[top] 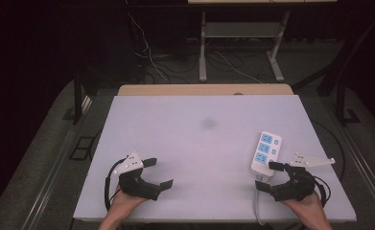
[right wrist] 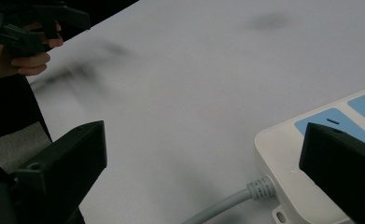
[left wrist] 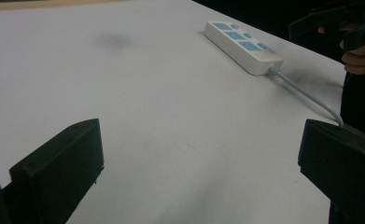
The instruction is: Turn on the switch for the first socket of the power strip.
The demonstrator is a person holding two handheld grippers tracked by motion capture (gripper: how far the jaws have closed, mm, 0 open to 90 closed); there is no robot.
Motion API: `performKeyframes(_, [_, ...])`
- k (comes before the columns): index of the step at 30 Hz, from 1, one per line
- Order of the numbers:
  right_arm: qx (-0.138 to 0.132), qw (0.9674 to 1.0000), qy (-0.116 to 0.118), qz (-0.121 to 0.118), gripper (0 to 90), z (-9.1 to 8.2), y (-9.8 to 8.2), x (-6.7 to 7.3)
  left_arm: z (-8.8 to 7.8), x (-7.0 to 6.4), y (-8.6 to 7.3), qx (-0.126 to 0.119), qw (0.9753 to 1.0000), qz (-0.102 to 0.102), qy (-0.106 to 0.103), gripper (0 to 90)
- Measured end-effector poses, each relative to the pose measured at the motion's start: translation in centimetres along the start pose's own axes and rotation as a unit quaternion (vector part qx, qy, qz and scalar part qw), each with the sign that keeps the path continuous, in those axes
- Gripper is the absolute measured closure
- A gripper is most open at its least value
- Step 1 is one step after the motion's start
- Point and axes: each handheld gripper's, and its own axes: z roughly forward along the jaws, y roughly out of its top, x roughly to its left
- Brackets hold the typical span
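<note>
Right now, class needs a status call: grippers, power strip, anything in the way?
Left gripper open, empty. Right gripper open, jaws astride the power strip's cable end, not gripping. Strip flat on table. Nothing blocking.

The left tongs (top: 157, 173) sat near the front left corner of the desk (top: 194, 110), held in the person's left hand (top: 123, 200), which came in over the front edge. Their jaws stood wide apart, pointing toward the right edge, with nothing between them. The right tongs (top: 266, 176) sat near the front right corner, held in the right hand (top: 306, 205), jaws likewise spread wide and pointing toward the left edge.
</note>
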Motion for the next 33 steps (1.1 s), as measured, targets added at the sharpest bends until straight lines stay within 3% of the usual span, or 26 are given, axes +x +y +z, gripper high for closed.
performKeyframes(19, [0.009, 1.0000, -0.003, 0.003, 0.3, 0.22, 0.13, 0.07, -0.24, -0.08, -0.09, -0.005, 1.0000, -0.005, 0.003, 0.0])
performKeyframes(33, [0.030, 0.9996, 0.002, -0.003, 0.3, 0.45, 0.96, 0.23, 0.38, -0.17, -0.27, 0.006, 1.0000, -0.005, 0.000, 0.0])
